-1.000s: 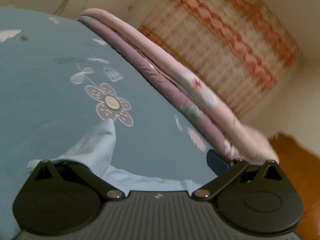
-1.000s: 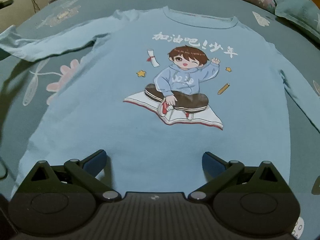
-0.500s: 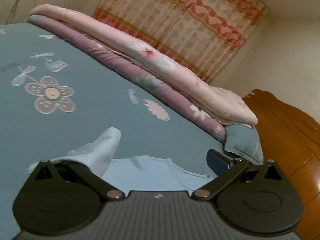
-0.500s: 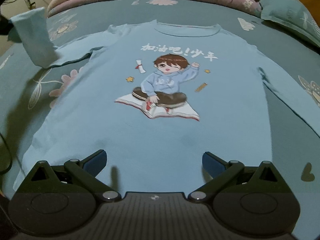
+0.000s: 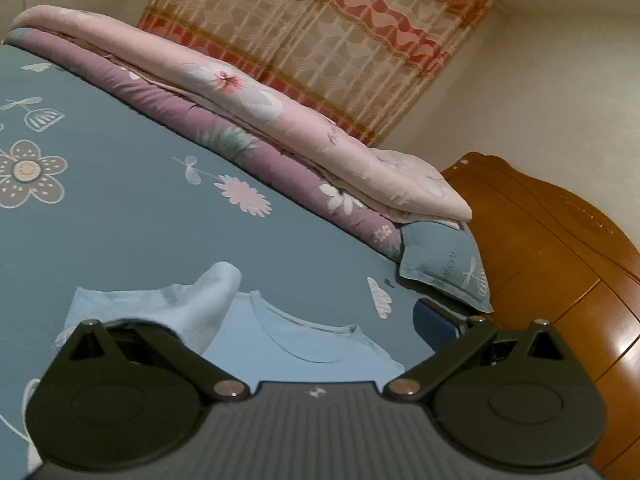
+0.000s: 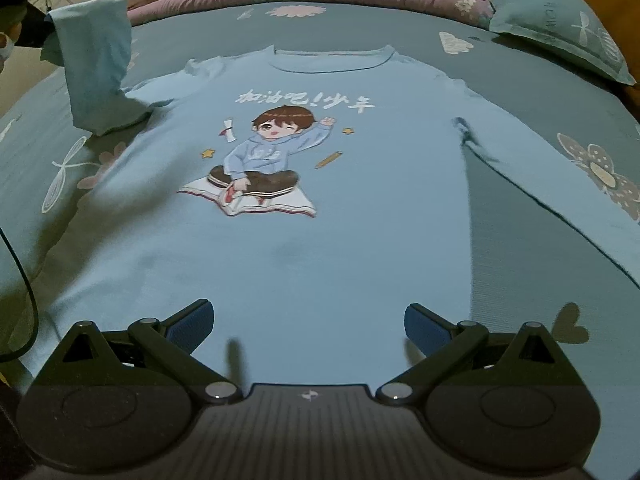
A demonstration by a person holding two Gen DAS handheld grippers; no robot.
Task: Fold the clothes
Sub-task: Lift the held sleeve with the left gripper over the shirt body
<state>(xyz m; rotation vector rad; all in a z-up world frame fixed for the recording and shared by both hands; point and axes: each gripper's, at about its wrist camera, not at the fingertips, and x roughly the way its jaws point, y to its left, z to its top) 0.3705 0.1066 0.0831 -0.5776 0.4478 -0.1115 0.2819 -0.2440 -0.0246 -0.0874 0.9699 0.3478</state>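
Observation:
A light blue long-sleeved shirt with a cartoon boy print lies face up on the bed. One sleeve is lifted off the bed at the upper left and hangs folded back by the shoulder. In the left wrist view that sleeve drapes over the left finger of my left gripper, whose jaws stand wide apart above the collar. The other sleeve lies stretched out to the right. My right gripper hovers open over the shirt's lower hem, holding nothing.
The shirt rests on a teal flowered sheet. Folded pink and purple quilts and a teal pillow line the far side. A wooden headboard stands at the right. A black cable hangs at the left.
The sleeve rose from lying flat on the bed and moved inward toward the shoulder with my left gripper. The right gripper stayed open over the hem.

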